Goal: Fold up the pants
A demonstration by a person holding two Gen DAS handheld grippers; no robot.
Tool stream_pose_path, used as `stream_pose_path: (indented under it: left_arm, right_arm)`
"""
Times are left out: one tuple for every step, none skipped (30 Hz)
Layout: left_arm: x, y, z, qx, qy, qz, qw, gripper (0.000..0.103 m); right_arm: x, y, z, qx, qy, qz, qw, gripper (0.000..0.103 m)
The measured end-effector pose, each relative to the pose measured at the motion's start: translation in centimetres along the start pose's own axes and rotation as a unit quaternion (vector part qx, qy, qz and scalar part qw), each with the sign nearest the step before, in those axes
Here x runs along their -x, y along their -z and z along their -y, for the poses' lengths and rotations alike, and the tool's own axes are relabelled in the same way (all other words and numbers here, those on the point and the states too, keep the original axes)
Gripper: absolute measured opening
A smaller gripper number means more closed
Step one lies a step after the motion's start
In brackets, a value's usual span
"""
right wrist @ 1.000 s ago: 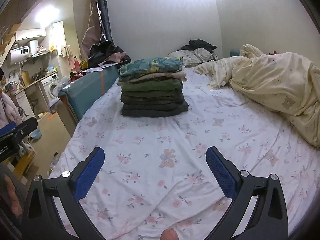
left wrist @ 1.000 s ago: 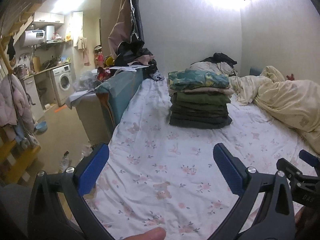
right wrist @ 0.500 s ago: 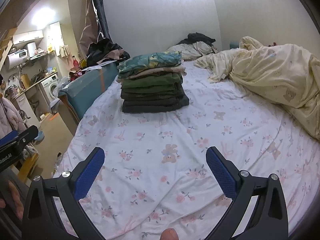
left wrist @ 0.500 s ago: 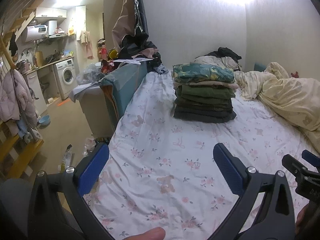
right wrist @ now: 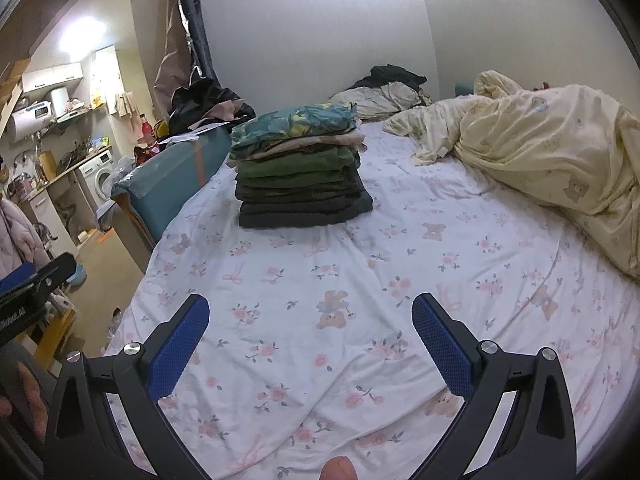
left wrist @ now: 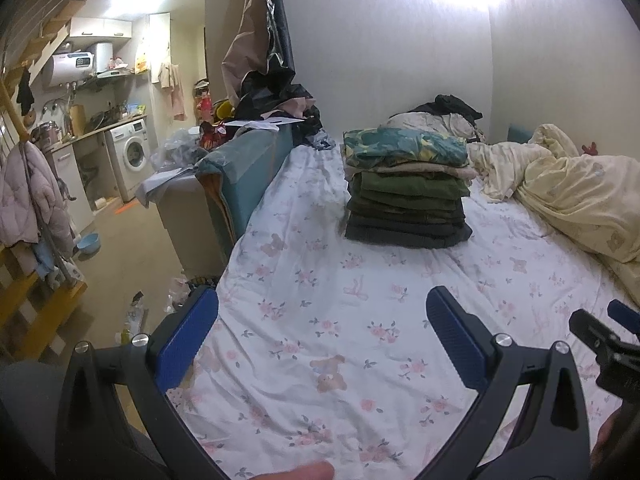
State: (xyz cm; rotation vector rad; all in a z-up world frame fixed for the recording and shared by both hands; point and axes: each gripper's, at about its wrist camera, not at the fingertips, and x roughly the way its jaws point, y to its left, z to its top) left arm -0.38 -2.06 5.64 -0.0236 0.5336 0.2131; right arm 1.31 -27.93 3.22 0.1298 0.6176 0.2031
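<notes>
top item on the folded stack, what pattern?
Teal leafy print with yellow patches; clearest in the right wrist view.

Stack of folded pants (right wrist: 298,172) sits on the bed (right wrist: 360,280), toward its far left edge. Crumpled duvet (right wrist: 540,148) lies along the right edge. Loose clothes pile (right wrist: 384,90) at the far end, behind the stack. Washing machine (left wrist: 130,154) left of the bed, well apart.

A wide stretch of floral bed sheet (right wrist: 320,280) is left bare ahead of both grippers, from 6 o'clock up toward the centre. The way at 12 o'clock is blocked by a tall stack of folded clothes (right wrist: 300,176), and the 2 to 3 o'clock side by a heaped cream duvet (right wrist: 552,168). At 10 o'clock the bed is bordered by a teal padded panel (left wrist: 248,172), beyond which the floor drops away.
</notes>
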Motion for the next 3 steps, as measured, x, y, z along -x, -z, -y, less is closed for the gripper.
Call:
stream_pose_path:
  left_arm:
    - [-0.02,0.04,0.01,0.002,0.001,-0.001,1.0,0.102]
    - [-0.03,0.1,0.06,0.003,0.003,-0.002,1.0,0.102]
    - [-0.01,0.14,0.1,0.002,0.004,-0.004,1.0,0.102]
  right_arm:
    - [-0.04,-0.02,-0.01,0.001,0.0,0.0,1.0,0.103]
    - [-0.08,0.0,-0.01,0.001,0.0,-0.001,1.0,0.103]
    - [-0.07,-0.01,-0.04,0.001,0.001,-0.001,1.0,0.103]
